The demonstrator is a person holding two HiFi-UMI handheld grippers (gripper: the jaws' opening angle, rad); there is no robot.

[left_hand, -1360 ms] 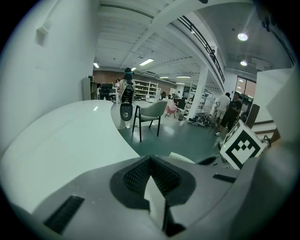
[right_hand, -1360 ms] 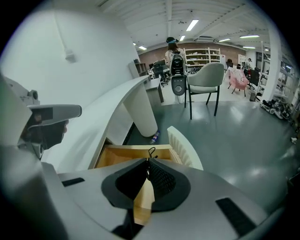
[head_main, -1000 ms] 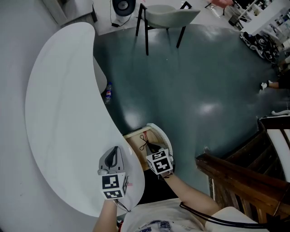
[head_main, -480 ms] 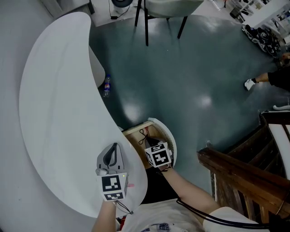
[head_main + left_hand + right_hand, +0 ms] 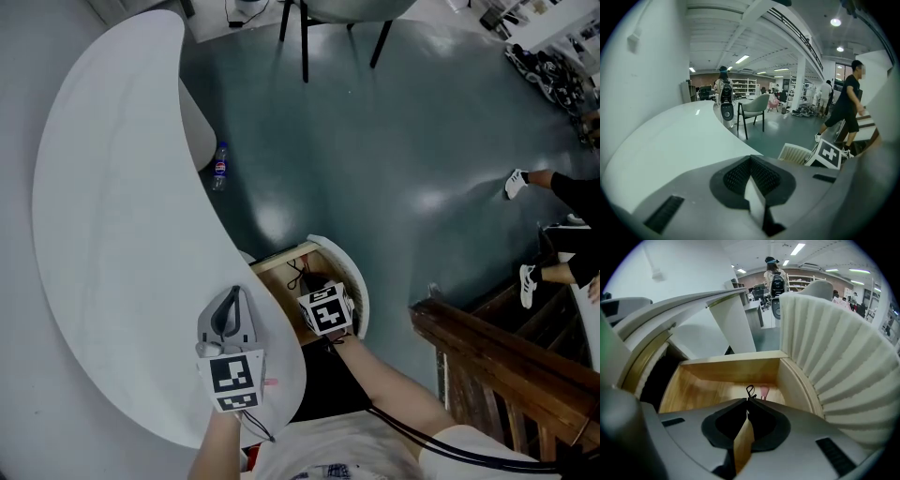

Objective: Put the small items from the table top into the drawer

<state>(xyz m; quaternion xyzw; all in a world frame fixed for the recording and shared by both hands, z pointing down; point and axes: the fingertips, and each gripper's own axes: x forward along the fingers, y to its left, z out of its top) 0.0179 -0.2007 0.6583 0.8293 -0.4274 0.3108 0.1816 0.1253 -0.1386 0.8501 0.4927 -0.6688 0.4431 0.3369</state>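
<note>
Pointing into drawer (image 5: 726, 370), closed right tongs (image 5: 747, 402), black wire loop (image 5: 750, 391) by tips

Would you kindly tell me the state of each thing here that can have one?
drawer: open, pulled out.
left gripper: shut, empty, over the table top.
right gripper: shut on a thin black wire clip, down in the drawer.
pink item: lying on the drawer floor.
</note>
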